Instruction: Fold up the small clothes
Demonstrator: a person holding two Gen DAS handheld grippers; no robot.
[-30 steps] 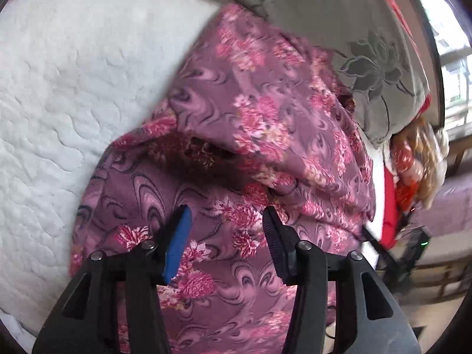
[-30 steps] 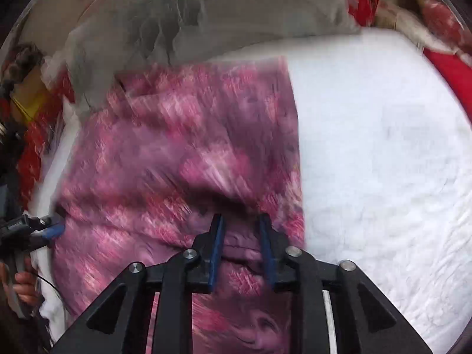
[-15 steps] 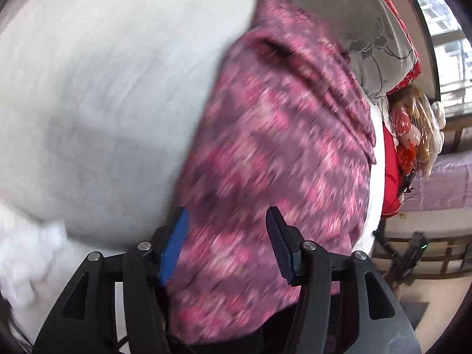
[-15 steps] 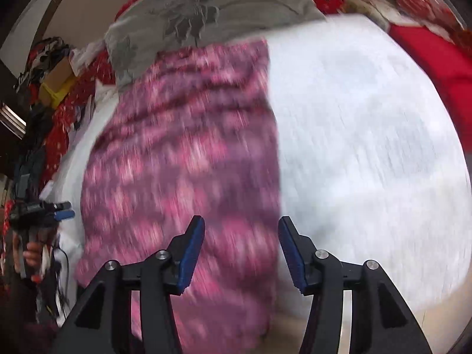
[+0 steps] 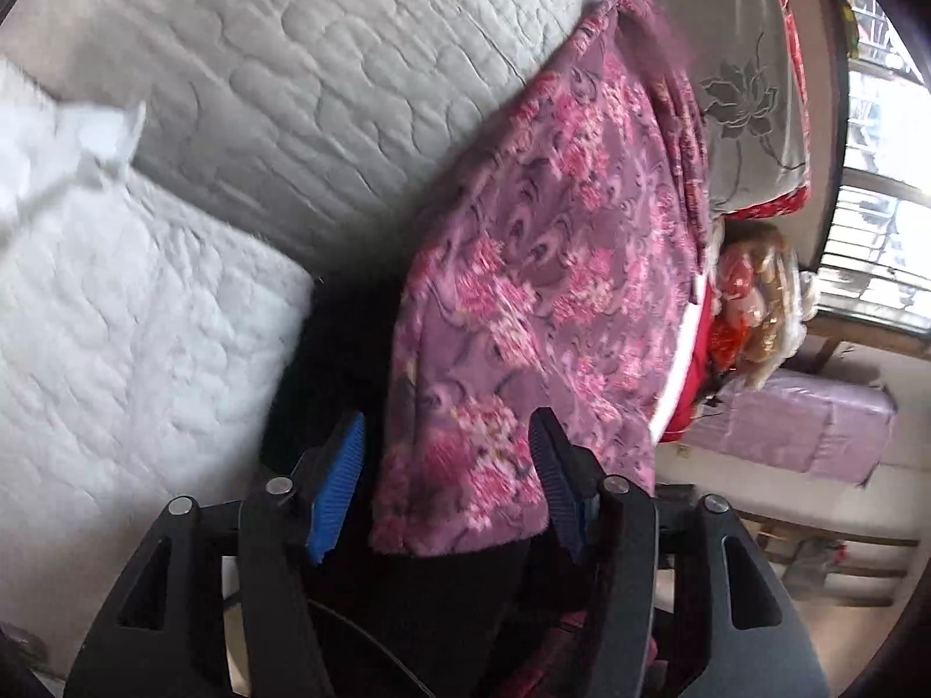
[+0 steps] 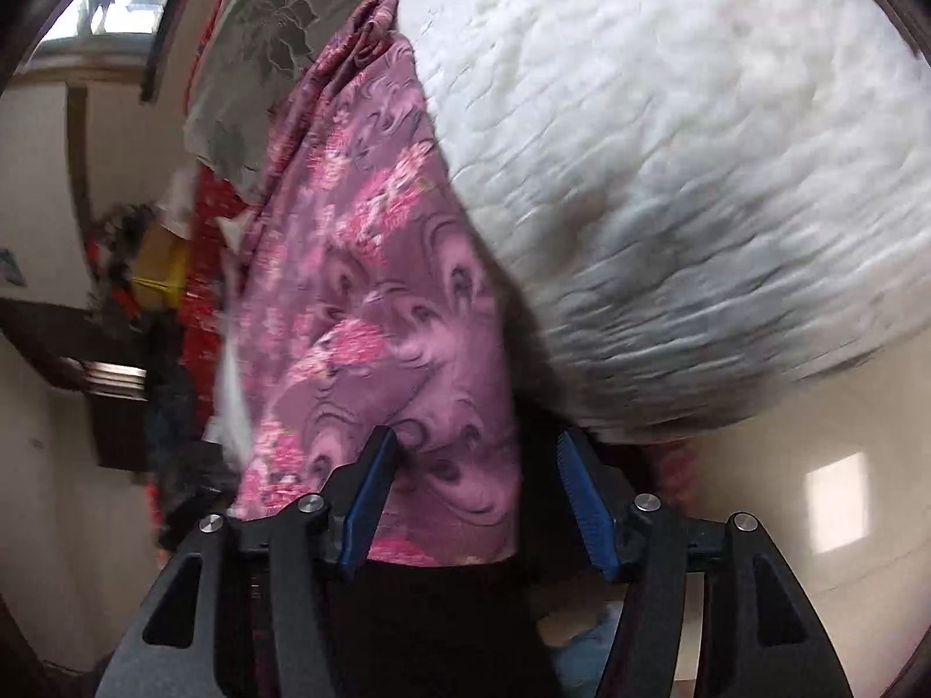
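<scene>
Both grippers backed off since a second ago. Purple floral fleece garment (image 5: 547, 302) lies long across the white quilted mattress (image 5: 326, 75). Left gripper (image 5: 445, 488) and right gripper (image 6: 477, 491) are opening, pads clear of the cloth, gripping nothing.

Fuzzy floral cloth (image 5: 553, 302) lies on quilted mattress (image 5: 302, 87).

- Garment (image 5: 547, 302): purple-mauve cloth, pink flower clusters, darker swirl motifs.
- Mattress cover (image 5: 302, 58): white, quilted in wavy stitched lines.
- Pillow (image 5: 739, 93): grey, dark grey lotus print, red patterned edging.
- Left hand-held gripper (image 5: 445, 491): black frame, blue pads.
- Right hand-held gripper (image 6: 477, 497): black frame, blue pads.
- Bench cover (image 5: 814, 419): pale lilac.
</scene>
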